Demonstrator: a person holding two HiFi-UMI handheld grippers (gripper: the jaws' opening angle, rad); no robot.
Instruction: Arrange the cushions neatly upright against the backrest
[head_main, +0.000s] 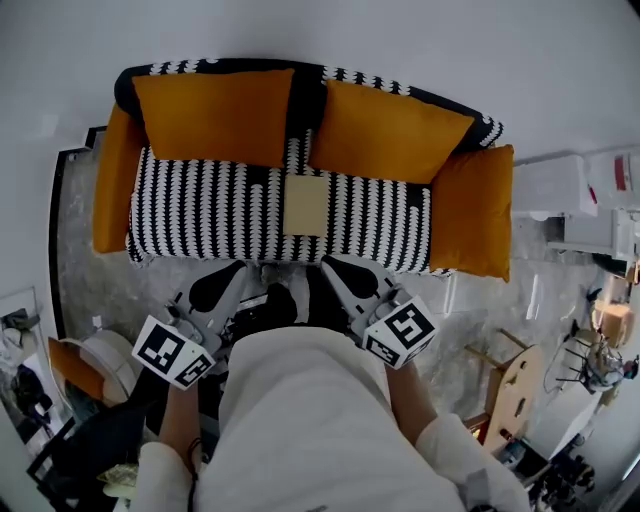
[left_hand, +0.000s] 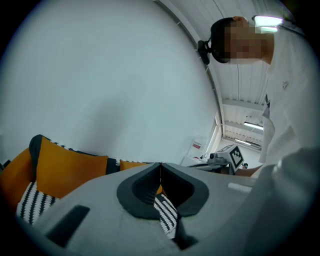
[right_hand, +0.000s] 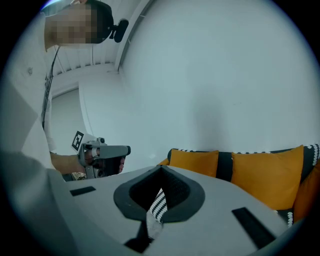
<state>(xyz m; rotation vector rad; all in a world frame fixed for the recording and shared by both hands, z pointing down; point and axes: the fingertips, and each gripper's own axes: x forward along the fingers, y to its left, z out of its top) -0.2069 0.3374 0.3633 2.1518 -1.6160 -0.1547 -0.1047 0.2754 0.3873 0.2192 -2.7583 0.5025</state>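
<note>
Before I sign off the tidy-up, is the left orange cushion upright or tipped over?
Upright: in the head view the left orange cushion stands against the backrest.

Right claw (right_hand: 161, 169): jaws shut, tips meeting. Black-white striped fabric (right_hand: 158, 202) shows thru the slit below the tips, prob. the sofa seat behind, not pinched; hard to tell. Beyond, mid-frame orange cushion (right_hand: 194, 162) and right-side orange cushion (right_hand: 270, 175) stand upright vs. the dark backrest (right_hand: 225, 165). Left claw (right_hand: 122, 150) w/ marker cube (right_hand: 77, 141) sits frame left, before a white wall (right_hand: 215, 75).
</note>
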